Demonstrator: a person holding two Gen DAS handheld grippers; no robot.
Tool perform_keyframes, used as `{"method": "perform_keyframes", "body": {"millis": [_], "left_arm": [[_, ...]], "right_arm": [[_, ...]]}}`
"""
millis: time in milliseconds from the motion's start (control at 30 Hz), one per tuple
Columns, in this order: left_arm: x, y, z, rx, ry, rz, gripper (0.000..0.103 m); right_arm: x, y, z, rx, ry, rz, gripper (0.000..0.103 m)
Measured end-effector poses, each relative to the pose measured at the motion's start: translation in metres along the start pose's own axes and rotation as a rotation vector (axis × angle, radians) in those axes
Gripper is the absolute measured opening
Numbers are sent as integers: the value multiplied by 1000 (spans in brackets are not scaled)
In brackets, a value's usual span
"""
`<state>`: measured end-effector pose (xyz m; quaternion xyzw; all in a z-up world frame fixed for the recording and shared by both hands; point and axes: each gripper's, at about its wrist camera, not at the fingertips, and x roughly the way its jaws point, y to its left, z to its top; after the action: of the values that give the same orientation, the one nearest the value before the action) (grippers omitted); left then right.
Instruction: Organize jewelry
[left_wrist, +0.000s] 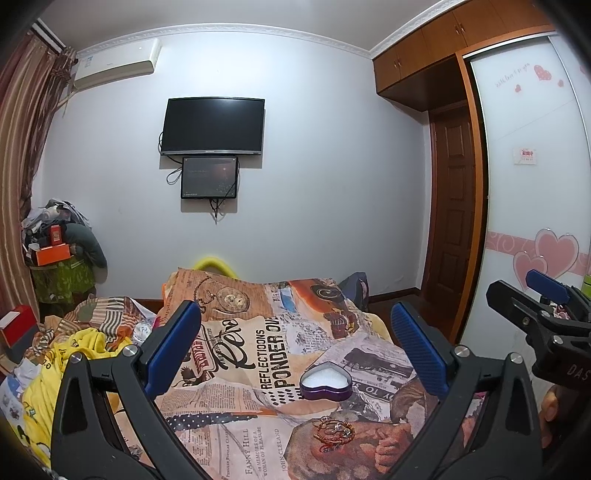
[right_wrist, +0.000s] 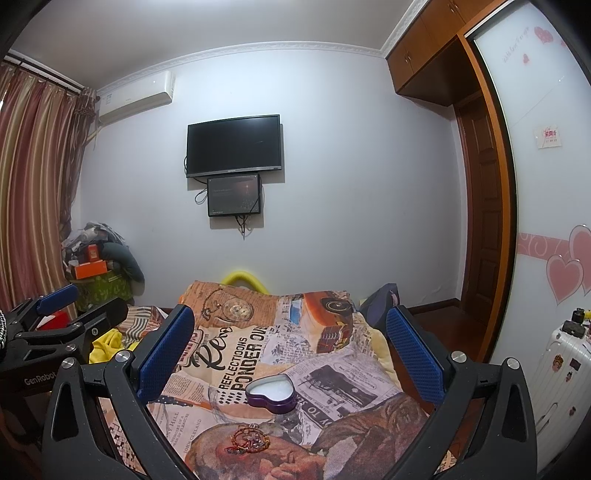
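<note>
Both cameras sit low over the near end of the bed (left_wrist: 258, 354), side by side, facing along it toward the far wall and its television (left_wrist: 213, 126). Each looks out between its own hand-held gripper's fingers. Both share the heart-shaped tin (left_wrist: 325, 381) and jewelry pile (left_wrist: 333, 432), close below; each glimpses the other at its edge.

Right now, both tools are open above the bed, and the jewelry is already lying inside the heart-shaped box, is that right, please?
Not quite. The jewelry lies on the bedspread, nearer the camera than the heart-shaped box, which holds only white padding. The left wrist view shows this. Both tools, left and right, are open.
</note>
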<state>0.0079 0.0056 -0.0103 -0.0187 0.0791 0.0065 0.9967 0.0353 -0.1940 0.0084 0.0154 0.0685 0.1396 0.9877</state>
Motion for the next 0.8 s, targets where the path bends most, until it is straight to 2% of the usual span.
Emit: {"method": "perform_keyframes", "body": {"millis": [800], "left_arm": [[5, 3, 4, -10, 25, -9, 103]], "right_arm": [[1, 3, -10, -1, 16, 0, 103]]}}
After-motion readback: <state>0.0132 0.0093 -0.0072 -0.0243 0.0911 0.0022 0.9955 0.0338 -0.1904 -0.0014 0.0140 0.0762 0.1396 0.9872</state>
